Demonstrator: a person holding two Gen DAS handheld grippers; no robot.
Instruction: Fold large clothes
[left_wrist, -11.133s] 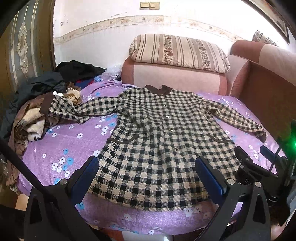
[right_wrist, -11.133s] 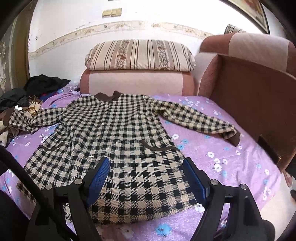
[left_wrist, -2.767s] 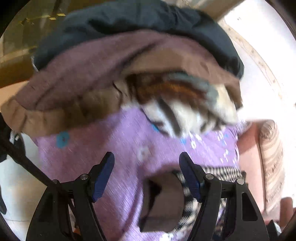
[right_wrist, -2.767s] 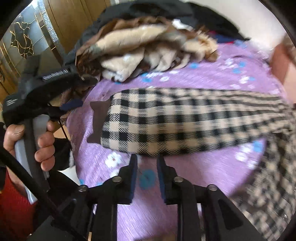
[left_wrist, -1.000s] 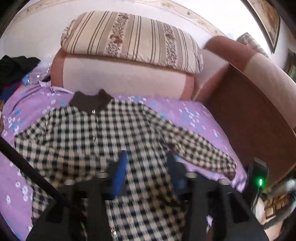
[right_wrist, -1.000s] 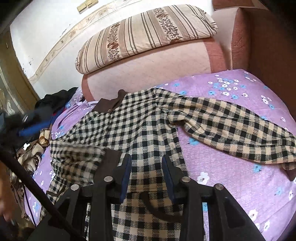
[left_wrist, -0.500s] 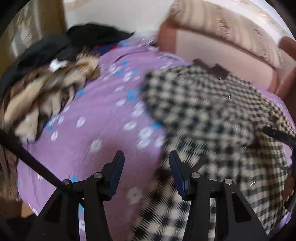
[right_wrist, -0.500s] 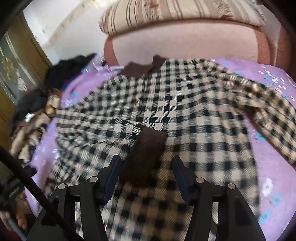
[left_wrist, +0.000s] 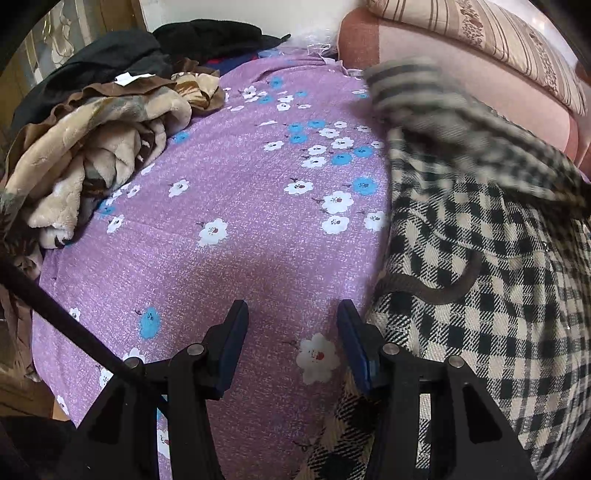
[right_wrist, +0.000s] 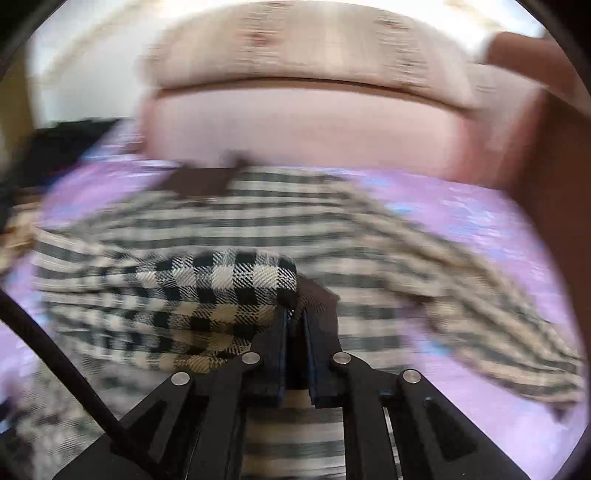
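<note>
A black-and-beige checked coat (left_wrist: 487, 280) lies on the purple flowered bedspread (left_wrist: 236, 229), filling the right of the left wrist view. My left gripper (left_wrist: 291, 343) is open and empty, low over the bedspread just left of the coat's side edge. In the right wrist view my right gripper (right_wrist: 295, 317) is shut on the coat's sleeve (right_wrist: 221, 291) near its brown cuff, holding it folded over the coat's body (right_wrist: 280, 206). That view is motion-blurred. The lifted sleeve shows blurred in the left wrist view (left_wrist: 461, 125).
A heap of beige, brown and black clothes (left_wrist: 96, 122) lies at the bed's left side. A pink padded headboard (left_wrist: 443, 77) with a striped pillow (left_wrist: 517, 48) stands at the far end. The bed's edge drops off at lower left.
My right gripper has closed on the sleeve by the cuff and is moving it fast over the coat. My left gripper has dropped closer to the bedspread beside the coat's edge.
</note>
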